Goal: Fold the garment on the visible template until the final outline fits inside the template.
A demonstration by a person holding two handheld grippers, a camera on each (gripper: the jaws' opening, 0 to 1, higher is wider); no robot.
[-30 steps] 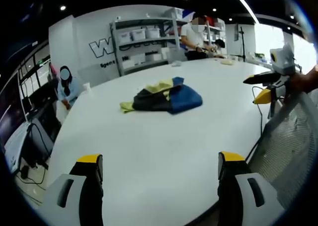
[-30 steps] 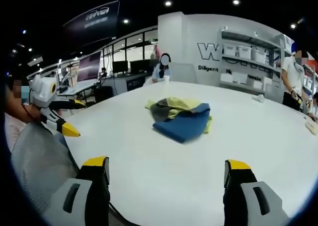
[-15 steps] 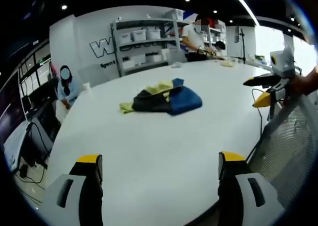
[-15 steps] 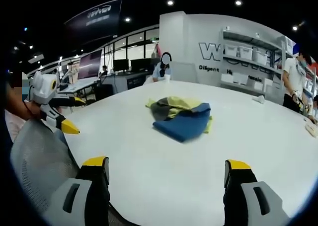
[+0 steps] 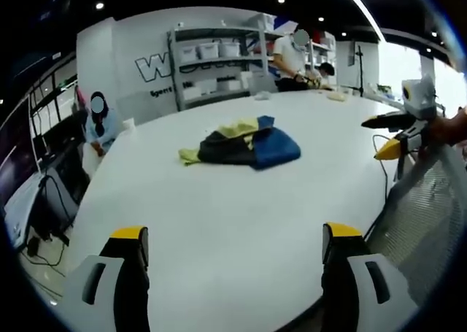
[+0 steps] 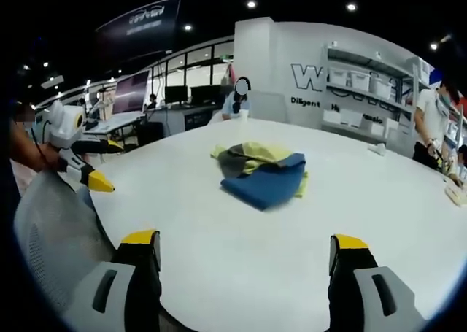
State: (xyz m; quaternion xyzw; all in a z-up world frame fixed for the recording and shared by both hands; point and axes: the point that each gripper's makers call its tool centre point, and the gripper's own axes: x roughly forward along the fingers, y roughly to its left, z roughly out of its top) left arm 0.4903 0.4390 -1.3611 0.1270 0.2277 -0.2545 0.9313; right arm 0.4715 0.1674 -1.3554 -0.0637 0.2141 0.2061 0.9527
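Note:
A crumpled garment (image 5: pixel 244 144) of blue, black and yellow-green cloth lies in a heap on the white table (image 5: pixel 219 222), well ahead of both grippers; in the right gripper view the garment (image 6: pixel 261 175) shows its blue part nearest. My left gripper (image 5: pixel 230 248) is open over the table's near edge, holding nothing. My right gripper (image 6: pixel 246 253) is open too, also empty. The right gripper (image 5: pixel 394 135) enters the left gripper view at the right edge, and the left gripper (image 6: pixel 80 164) appears at the left of the right gripper view. I cannot make out a template outline on the table.
A grey mesh chair back (image 5: pixel 430 215) stands at the table's edge, also visible as the chair back (image 6: pixel 51 237). Shelves with white bins (image 5: pixel 211 62) line the far wall. People sit and stand beyond the table (image 6: pixel 241 102). Small items (image 6: pixel 456 190) lie at the far table edge.
Both views have shifted slightly with the hands. The garment lies as before and both grippers remain open.

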